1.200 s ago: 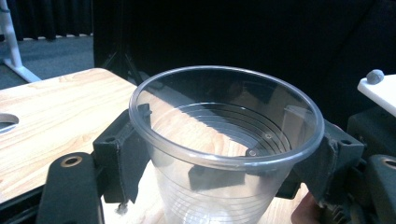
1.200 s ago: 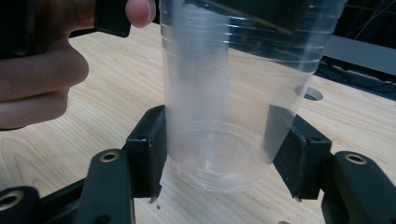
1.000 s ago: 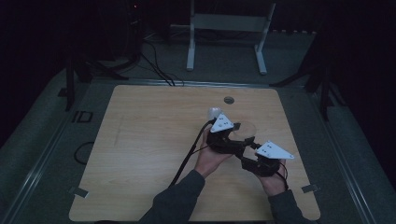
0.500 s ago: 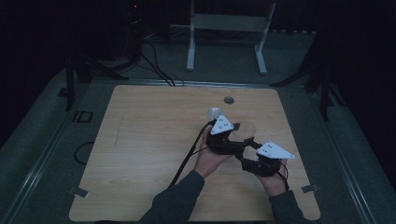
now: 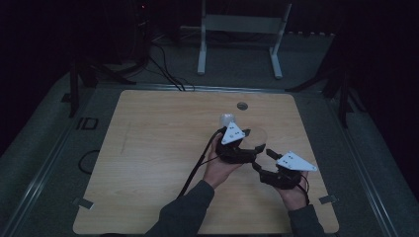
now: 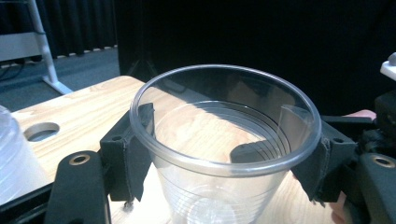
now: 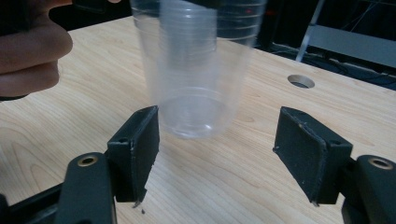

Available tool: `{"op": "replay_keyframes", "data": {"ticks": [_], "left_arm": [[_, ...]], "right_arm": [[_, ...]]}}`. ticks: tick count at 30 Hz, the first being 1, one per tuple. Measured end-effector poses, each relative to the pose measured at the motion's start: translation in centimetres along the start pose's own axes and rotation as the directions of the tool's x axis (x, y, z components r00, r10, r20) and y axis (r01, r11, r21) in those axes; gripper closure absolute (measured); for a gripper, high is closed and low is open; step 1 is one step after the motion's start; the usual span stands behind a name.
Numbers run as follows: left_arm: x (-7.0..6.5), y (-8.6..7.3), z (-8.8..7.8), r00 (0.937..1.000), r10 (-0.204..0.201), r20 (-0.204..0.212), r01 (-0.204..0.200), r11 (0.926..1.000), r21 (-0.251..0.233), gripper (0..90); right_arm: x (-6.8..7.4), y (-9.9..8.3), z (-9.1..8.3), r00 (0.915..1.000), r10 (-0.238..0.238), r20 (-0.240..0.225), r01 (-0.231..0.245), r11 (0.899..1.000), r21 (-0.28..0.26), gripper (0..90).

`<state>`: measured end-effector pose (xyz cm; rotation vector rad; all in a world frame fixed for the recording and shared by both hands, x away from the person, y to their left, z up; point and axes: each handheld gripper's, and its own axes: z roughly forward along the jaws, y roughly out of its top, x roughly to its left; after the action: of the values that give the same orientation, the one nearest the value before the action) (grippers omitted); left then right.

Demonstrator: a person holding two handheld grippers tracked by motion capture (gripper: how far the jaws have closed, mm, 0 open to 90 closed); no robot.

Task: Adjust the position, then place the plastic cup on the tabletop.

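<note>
A clear plastic cup [image 6: 219, 154] hangs upright just above the wooden table [image 5: 148, 158]. My left gripper [image 6: 224, 144] is shut on it: both pads [image 6: 135, 154] press on its wall under the rim, and the jaws have just been closing on it. In the high view the left gripper [image 5: 253, 140] sits right of centre with the cup [image 5: 255, 134] in it. My right gripper [image 5: 262, 159] lies close to its lower right, open. In the right gripper view the cup's base [image 7: 196, 116] floats just beyond the wide-apart jaws of the right gripper [image 7: 215, 140].
Another clear cup [image 5: 226, 119] stands just beyond the left gripper, and the left gripper view has it at its left edge [image 6: 14, 154]. A round hole [image 5: 241, 105] is in the tabletop near the far edge. A white frame [image 5: 237, 29] stands on the floor behind the table.
</note>
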<state>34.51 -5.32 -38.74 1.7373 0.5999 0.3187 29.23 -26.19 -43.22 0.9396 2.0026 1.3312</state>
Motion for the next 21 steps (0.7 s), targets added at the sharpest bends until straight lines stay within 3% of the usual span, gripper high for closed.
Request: {"op": "replay_keyframes", "data": {"ticks": [21], "left_arm": [[0.4,-0.9,-1.0,0.9989,0.027,-0.038,-0.027,0.9996,0.007,29.0]], "right_arm": [[-1.1,-0.9,-0.9,0.9984,0.048,0.031,-0.047,0.999,-0.018,30.8]]}}
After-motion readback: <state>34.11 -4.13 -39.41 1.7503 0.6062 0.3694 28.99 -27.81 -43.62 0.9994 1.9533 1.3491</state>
